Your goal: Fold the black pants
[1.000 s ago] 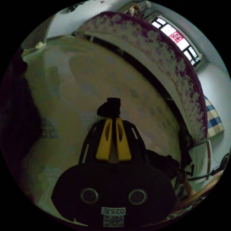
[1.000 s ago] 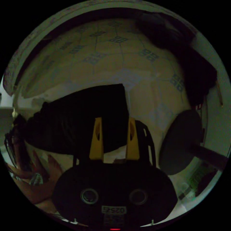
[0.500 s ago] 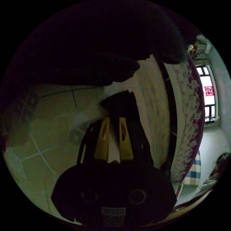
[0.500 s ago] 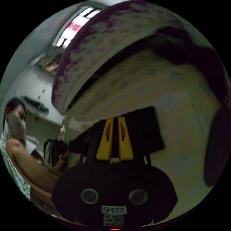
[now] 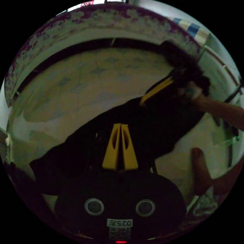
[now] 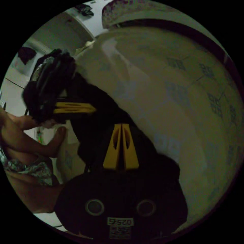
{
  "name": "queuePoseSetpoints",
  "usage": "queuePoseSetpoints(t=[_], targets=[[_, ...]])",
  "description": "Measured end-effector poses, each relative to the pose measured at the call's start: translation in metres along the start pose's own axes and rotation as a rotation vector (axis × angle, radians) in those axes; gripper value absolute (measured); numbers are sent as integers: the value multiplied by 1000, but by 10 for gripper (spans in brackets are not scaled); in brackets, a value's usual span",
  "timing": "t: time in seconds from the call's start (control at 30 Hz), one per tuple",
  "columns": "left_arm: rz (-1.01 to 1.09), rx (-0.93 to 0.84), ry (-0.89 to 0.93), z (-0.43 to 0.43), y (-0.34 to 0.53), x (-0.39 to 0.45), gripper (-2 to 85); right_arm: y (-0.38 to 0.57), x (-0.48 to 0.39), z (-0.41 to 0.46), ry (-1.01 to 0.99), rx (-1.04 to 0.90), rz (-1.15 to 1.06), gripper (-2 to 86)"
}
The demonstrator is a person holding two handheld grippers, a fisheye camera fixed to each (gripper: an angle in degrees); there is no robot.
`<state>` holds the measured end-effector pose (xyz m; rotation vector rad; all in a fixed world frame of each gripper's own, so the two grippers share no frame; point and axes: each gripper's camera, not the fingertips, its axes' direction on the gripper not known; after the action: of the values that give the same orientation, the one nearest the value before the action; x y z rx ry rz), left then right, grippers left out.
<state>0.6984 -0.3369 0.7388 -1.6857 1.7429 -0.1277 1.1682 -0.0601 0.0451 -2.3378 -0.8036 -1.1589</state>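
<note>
on the pale patterned bed sheet (image 5: 76,84) the black pants (image 5: 157,127) lie as a long dark band, and in your left gripper view they run slantwise from low on one side up toward the far edge. your left gripper (image 5: 120,125), with its yellow jaws drawn tight together, sits over the dark cloth; you cannot tell from the dim picture whether fabric is caught between them. further along the pants, the right gripper (image 5: 145,101) shows with its yellow jaws also pressed together at the edge of the cloth, your hand (image 5: 193,91) behind it.

in your right gripper view the right gripper (image 6: 121,125) has its jaws clenched to a thin slit above the black pants (image 6: 101,122), and again the grip on the cloth is too dark to judge. the left gripper (image 6: 92,109) lies to the side, jaws together against the fabric. a purple flowered cloth edge (image 5: 106,17) runs beyond the sheet.
</note>
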Motion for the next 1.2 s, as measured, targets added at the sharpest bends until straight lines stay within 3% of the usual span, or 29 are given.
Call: queuePoseSetpoints(t=[0.07,0.17,0.23,0.3,0.37,0.4,0.43,0.47,0.53,0.63,0.77,0.9,1.0,1.2], targets=[[-21,69,48,19,-13,-16,-9,-7,13,0,-37,8,72,-10],[-176,44,22,38,-36,-48,-9,6,9,-27,-37,183,98,-9],[-81,145,259,51,-45,-58,-9,26,-11,-45,-97,306,48,-9],[74,148,491,76,-54,-51,-9,36,-26,-42,-133,305,36,-9],[147,41,419,118,-63,-35,-8,42,-39,-24,-135,221,10,-8],[178,-52,192,154,-67,-25,-8,46,-43,-2,-101,74,4,-8],[256,78,174,163,-64,-24,-8,53,-44,17,-56,-58,-2,-5],[225,50,155,172,-67,-28,-7,60,-44,12,-87,34,-7,-4],[177,-32,282,188,-87,-46,-5,72,-34,10,-140,42,61,14],[355,25,211,182,-93,-48,21,79,-31,-9,-185,162,75,83],[525,-117,190,195,-104,-58,53,57,-25,-32,-132,186,-40,131],[693,-265,120,220,-108,-78,69,16,4,-34,17,-18,-146,112],[682,-415,175,244,-101,-99,61,19,30,-32,88,-140,-149,112],[662,-324,206,274,-90,-106,8,80,78,-58,282,-176,74,93]])
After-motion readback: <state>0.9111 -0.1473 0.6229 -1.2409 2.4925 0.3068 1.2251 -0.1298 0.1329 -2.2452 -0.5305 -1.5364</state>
